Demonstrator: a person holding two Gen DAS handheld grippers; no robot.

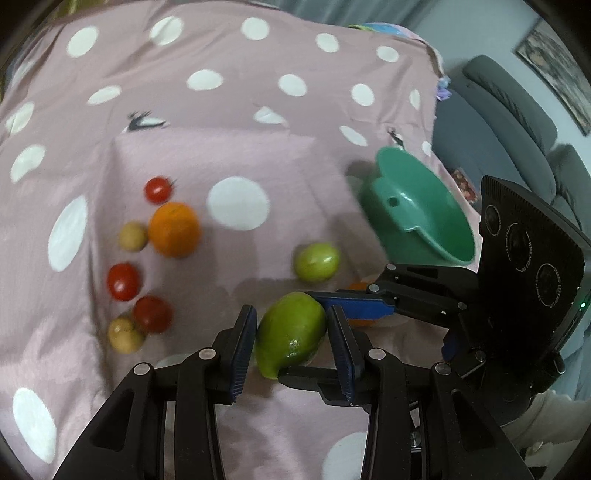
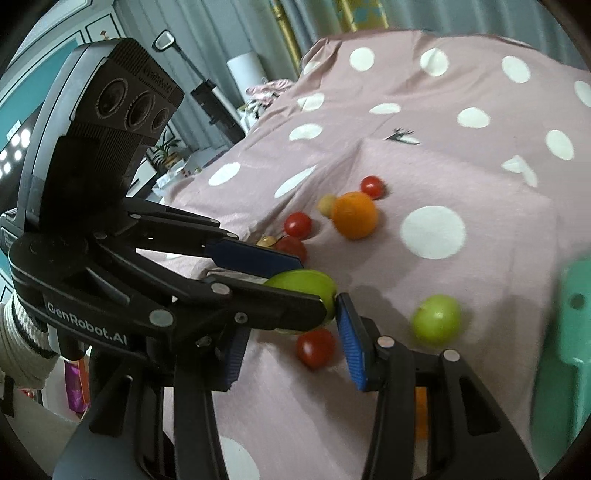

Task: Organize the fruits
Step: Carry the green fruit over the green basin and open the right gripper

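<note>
Left wrist: left tongs (image 1: 291, 341) clamp smooth oblong green mango (image 1: 290, 332); right tongs (image 2: 291, 350) apart, empty.

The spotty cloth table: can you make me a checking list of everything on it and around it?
Surface: pink polka-dot cloth, wrinkled.
Job's things: green mango; orange; round green fruit; red tomatoes; small yellowish fruits; green bowl by the cloth's edge.
Clutter: nothing seen.
Grippers: left gripper clamps the mango; right gripper beside it, pads apart, gripping nothing visible.
Cables: nothing seen.
Surroundings: grey sofa, framed picture, curtains.
</note>
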